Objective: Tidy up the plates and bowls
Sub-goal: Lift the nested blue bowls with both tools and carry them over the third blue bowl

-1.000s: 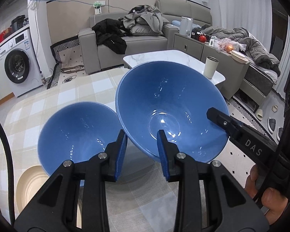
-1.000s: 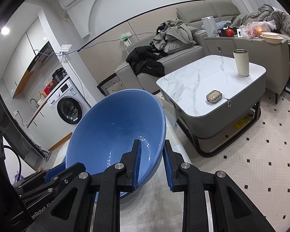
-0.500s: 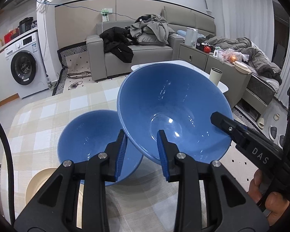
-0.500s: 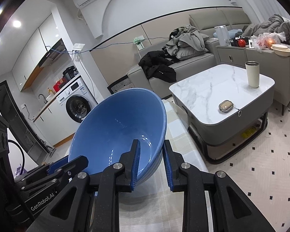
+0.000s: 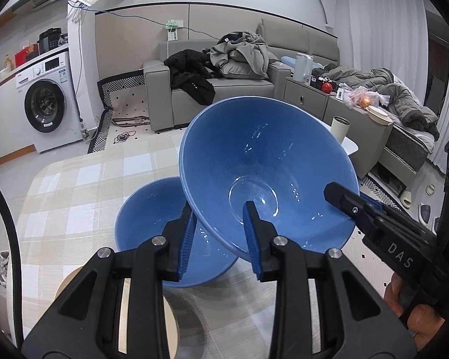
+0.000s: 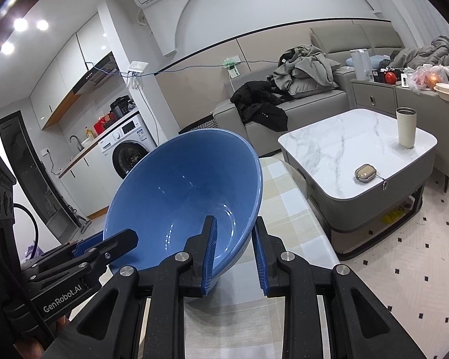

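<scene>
Bowl (image 5: 266, 176) hangs tilted, left gripper (image 5: 218, 236) and right gripper (image 6: 235, 251) each clamped on its rim. Probably for nesting into second bowl (image 5: 152, 215) mid-table (image 5: 74, 191).

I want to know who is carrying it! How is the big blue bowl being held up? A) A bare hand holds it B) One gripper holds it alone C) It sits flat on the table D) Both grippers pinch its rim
D: the left gripper and the right gripper each clamp their jaws on the rim of the big blue bowl, which is tilted above the small blue bowl.
</scene>
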The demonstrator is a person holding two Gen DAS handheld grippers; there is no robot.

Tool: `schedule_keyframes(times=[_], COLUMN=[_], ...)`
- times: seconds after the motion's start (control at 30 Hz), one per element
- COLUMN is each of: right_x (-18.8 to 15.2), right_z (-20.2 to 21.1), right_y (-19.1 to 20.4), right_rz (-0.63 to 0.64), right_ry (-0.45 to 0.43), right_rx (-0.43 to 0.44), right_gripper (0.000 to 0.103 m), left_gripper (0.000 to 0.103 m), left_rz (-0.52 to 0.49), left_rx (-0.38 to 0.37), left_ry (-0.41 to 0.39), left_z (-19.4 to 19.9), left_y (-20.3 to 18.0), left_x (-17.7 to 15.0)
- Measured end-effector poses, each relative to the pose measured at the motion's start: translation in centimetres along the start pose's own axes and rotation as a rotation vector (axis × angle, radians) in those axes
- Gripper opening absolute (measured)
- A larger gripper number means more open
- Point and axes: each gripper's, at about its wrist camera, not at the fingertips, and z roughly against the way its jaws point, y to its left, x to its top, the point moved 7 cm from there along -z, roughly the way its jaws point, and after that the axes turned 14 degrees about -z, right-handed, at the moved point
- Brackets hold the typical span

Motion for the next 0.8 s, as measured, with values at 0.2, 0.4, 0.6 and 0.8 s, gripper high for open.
schedule_keyframes(times=[0.2,0.4,0.6,0.8], right_x=[-0.5,-1.3,-2.1,-3.0], right_z=[-0.4,-1.0,-2.0,-2.9], right_y=[1.1,2.2,3.1,3.7], right_rz=[0.022,0.041,0.061,0.075], right_ry=[0.012,0.033,0.058,0.083], right_rx=[0.015,0.024,0.031,0.034], right_gripper=[0.025,0.025,0.025,0.025], left_gripper=[0.029,0.029,0.029,0.029], left_rz=[0.015,0.029,0.047,0.062], left_rx=[0.013,0.029,0.041,0.05], left_ry=[0.006,0.018,0.034,0.054], left_z=[0.7,1.1,1.3,1.2], left_y=[0.9,2.1,2.9,3.8], left_x=[-0.5,-1.3,-2.0,-3.0])
